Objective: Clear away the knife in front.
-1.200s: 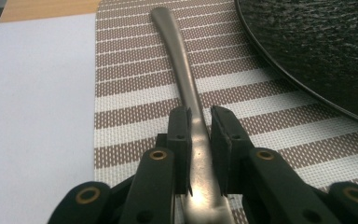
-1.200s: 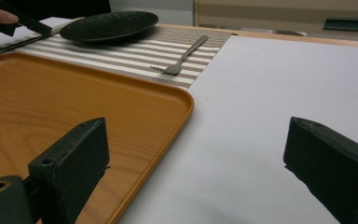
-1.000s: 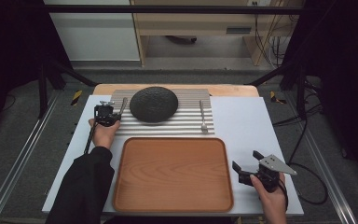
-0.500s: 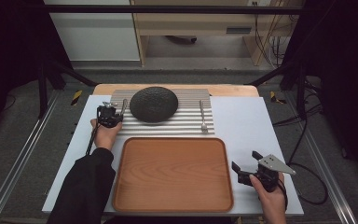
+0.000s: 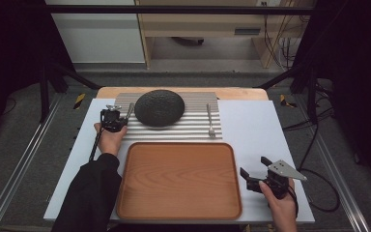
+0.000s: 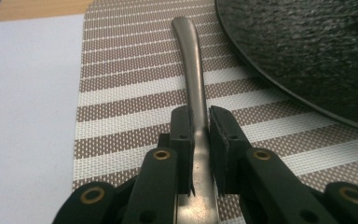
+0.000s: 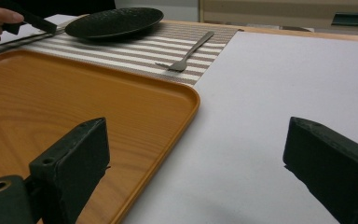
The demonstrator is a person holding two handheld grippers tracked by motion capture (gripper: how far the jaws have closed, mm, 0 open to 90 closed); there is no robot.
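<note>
A metal utensil lies on the striped placemat, just left of the dark textured plate. My left gripper is shut on its handle, which runs away from the jaws. In the high view, the left gripper sits at the placemat's left edge beside the plate. My right gripper rests open on the white mat, right of the wooden tray. In the right gripper view, the right gripper has nothing between its jaws.
A fork lies on the placemat right of the plate, also seen as the fork. The tray holds nothing. The white mat covers the table to the right edge.
The left hand and gripper have edged slightly right toward the utensil beside the plate. The right gripper has hardly moved.
</note>
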